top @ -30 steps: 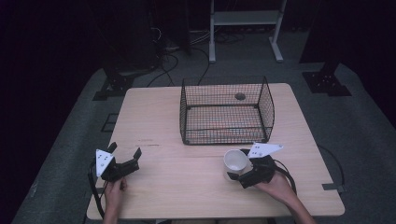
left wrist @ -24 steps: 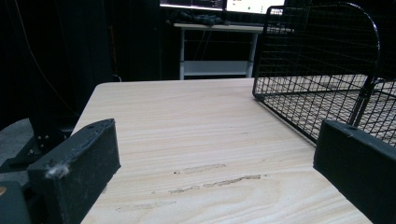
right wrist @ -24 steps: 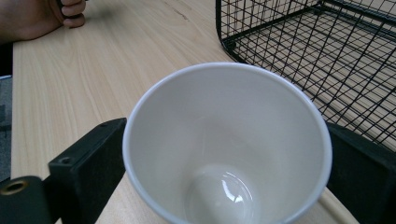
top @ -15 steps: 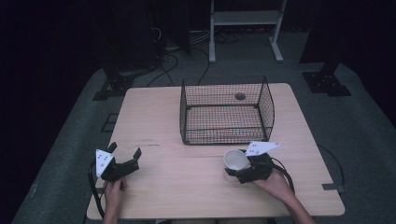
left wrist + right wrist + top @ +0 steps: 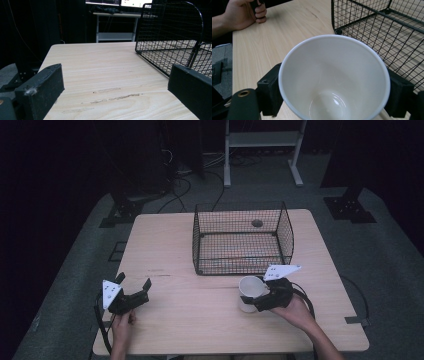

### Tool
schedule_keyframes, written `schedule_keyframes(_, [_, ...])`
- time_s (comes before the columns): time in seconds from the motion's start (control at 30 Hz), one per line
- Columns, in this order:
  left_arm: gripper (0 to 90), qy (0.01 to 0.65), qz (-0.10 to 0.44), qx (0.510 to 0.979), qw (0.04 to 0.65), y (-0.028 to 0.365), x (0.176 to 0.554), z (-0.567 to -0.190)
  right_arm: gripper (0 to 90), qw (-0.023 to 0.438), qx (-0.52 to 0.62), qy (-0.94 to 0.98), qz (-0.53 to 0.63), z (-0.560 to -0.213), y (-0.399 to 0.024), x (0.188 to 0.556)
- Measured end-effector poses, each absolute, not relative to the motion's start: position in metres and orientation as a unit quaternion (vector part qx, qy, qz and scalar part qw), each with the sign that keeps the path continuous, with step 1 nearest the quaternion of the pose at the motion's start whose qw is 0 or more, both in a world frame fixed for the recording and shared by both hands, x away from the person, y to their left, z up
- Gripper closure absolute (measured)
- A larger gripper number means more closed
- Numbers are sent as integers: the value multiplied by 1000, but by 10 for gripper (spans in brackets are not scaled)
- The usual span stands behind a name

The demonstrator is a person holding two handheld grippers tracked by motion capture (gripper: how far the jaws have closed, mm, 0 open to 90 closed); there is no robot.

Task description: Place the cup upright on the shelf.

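A white empty cup [image 5: 249, 289] stands upright on the wooden table [image 5: 170, 245], just in front of the wire basket [image 5: 240, 265]. My right gripper [image 5: 251, 294] has just closed its jaws on it. In the right gripper view the black pads [image 5: 270, 92] press on both sides of the cup [image 5: 332, 82], just below the rim. My left gripper [image 5: 134, 282] rests near the table's front left corner. It is open, with bare tabletop between its jaws [image 5: 117, 87].
The black wire basket [image 5: 170, 37] sits at the table's middle back, open at the top, its floor showing through the mesh [image 5: 387, 25]. A small round dark hole [image 5: 257, 223] marks the table behind it. A white shelf frame [image 5: 262, 140] stands beyond the table.
My right gripper has edged slightly left against the cup, its jaws drawn in around it. The left gripper and the cup have stayed where they were.
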State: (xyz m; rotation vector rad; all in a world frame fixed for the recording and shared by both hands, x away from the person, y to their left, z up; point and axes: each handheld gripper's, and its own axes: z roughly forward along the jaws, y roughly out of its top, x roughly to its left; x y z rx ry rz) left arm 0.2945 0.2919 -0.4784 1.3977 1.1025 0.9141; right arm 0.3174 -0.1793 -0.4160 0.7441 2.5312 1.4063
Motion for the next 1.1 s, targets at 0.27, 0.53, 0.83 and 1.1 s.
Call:
schedule_keyframes(0.27, [0,464,384,588,540,292,295,-478,188,72,247,841,475,-400,-182,325])
schedule_keyframes(0.53, [0,465,385,588,539,292,294,-478,188,87,240,844,471,-384,-180,331])
schedule_keyframes(0.83, [0,466,383,586,540,292,294,-478,188,97,230,846,472,-362,-174,340])
schedule_keyframes(1.1, [0,467,383,586,540,292,295,-478,189,106,228,844,474,-345,-172,348])
